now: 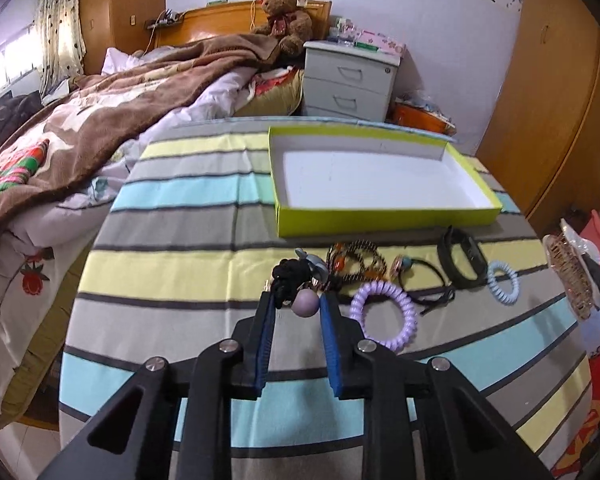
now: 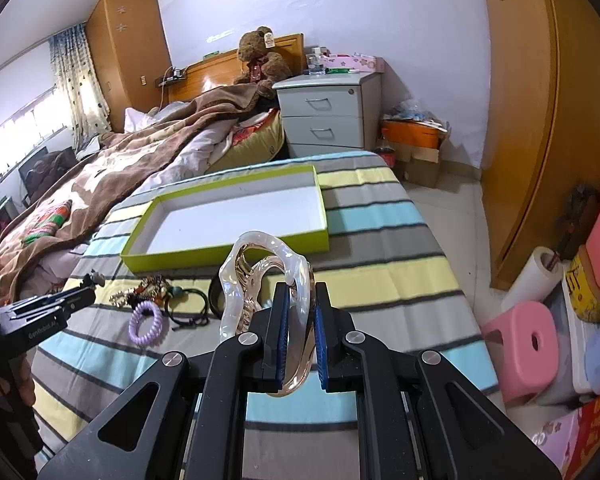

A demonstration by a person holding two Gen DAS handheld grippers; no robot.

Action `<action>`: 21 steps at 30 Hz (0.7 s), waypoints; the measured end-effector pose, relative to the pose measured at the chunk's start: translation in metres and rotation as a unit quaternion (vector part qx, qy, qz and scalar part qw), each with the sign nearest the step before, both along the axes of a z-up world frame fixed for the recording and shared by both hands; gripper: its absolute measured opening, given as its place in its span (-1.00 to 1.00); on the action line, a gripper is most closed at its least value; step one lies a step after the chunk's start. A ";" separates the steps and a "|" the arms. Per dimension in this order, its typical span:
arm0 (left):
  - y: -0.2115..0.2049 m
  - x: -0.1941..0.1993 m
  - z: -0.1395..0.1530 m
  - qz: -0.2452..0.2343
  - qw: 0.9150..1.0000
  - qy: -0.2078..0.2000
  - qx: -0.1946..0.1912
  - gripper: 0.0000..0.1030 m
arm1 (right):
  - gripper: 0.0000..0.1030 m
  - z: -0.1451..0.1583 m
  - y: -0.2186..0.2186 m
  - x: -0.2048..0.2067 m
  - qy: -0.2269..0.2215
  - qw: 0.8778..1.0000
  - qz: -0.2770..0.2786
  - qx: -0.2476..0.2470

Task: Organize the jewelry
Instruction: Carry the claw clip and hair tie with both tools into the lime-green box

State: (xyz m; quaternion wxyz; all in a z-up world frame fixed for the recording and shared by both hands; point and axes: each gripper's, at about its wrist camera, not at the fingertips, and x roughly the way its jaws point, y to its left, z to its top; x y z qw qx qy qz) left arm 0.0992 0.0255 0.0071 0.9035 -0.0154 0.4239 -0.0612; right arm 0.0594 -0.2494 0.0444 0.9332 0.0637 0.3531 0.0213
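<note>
A green-walled box (image 1: 384, 222) with a white inside lies on the striped cloth; it also shows in the right wrist view (image 2: 228, 254). Before it lies a jewelry pile: a purple spiral hair tie (image 1: 384, 318), a black band (image 1: 460, 258), a pale blue spiral tie (image 1: 502, 282), a gold piece (image 1: 356, 260). My left gripper (image 1: 296, 300) is shut on a black hair tie with a lilac ball (image 1: 305, 304), just above the cloth at the pile's left. My right gripper (image 2: 299, 290) is shut on a clear hair claw clip (image 2: 268, 276), held above the cloth right of the pile (image 2: 156, 296).
The striped cloth (image 1: 180, 264) covers a surface beside a bed with a brown blanket (image 1: 112, 120). A grey nightstand (image 1: 348, 80) stands behind. A pink stool (image 2: 524, 344) and containers stand on the floor to the right, by a wooden wardrobe (image 2: 540, 120).
</note>
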 end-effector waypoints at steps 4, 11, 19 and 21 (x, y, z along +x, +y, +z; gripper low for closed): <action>-0.001 0.009 0.014 -0.001 1.000 -0.010 -0.002 -0.53 | -0.77 0.007 0.001 0.014 -0.003 1.000 0.004 -0.001; -0.006 0.034 0.032 -0.003 1.000 -0.021 -0.012 -0.53 | -0.77 0.015 0.001 0.050 0.002 1.000 0.010 -0.007; -0.012 0.075 0.037 -0.005 1.000 -0.015 -0.025 -0.53 | -0.77 0.014 0.004 0.101 0.012 1.000 0.019 -0.014; -0.013 0.087 0.036 -0.004 0.999 -0.013 -0.031 -0.53 | -0.77 0.012 0.005 0.112 0.016 1.000 0.020 -0.018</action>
